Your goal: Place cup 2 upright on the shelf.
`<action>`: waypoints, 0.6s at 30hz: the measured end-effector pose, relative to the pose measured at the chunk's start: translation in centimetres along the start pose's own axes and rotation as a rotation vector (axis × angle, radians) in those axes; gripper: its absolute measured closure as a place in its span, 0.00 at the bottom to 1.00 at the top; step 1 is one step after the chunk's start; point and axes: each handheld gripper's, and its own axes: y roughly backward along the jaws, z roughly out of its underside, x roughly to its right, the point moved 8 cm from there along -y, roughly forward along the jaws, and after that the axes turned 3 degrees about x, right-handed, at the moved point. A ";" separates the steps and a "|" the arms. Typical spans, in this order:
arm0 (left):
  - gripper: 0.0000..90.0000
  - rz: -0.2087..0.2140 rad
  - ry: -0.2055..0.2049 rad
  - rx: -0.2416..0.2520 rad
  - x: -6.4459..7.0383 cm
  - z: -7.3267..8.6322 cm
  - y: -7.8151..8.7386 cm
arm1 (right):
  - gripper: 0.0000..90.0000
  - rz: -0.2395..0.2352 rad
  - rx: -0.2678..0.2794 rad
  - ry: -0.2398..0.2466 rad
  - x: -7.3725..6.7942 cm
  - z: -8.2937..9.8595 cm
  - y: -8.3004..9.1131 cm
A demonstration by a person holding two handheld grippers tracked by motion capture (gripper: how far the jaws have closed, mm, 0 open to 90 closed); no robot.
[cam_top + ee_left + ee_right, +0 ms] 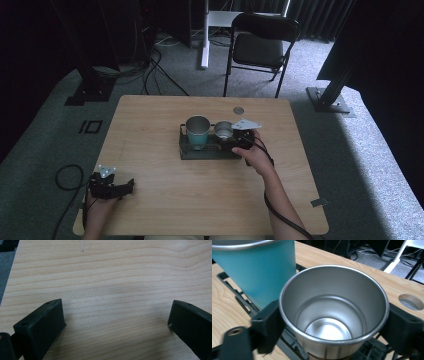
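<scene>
High view: wooden table (150,150) across the middle of the frame, black rack (207,150) at centre. In the rack, teal cup (198,132) at left, steel cup (223,130) just right of it. Right gripper (235,140) against the steel cup from the right, grey plate on top, hand (255,155) behind it, forearm down to the lower right edge. Left gripper (127,187) at lower left, low over bare wood, well apart from the rack, cable looping off the table edge. Folding chair (260,45) at top centre, beyond the table.

Left gripper view: two black jaws at lower left and lower right of the frame, spread wide, only bare wood grain between them.

Right gripper view: steel cup (334,312) at centre, open mouth up, inside bare. One jaw touching its wall at the left, the other at the right, pinching the cup below the rim. Teal cup (257,270) at upper left, just beside the steel one. Rack (292,347) bars under both. Round hole (411,301) in the tabletop at right.
</scene>
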 end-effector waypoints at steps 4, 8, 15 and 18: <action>0.01 0.000 0.000 0.000 0.0 0.0 0.0 | 0.14 0.009 0.015 -0.013 0.3 0.0 0.5; 0.01 0.000 0.000 0.000 0.0 0.0 0.0 | 0.13 0.006 0.019 -0.016 0.3 0.1 0.8; 0.01 0.000 0.000 0.000 0.0 0.0 0.0 | 0.13 0.002 0.040 -0.011 0.3 0.1 1.6; 0.01 0.000 -0.001 0.000 0.0 0.0 0.0 | 0.13 0.004 0.041 -0.008 0.5 0.3 1.9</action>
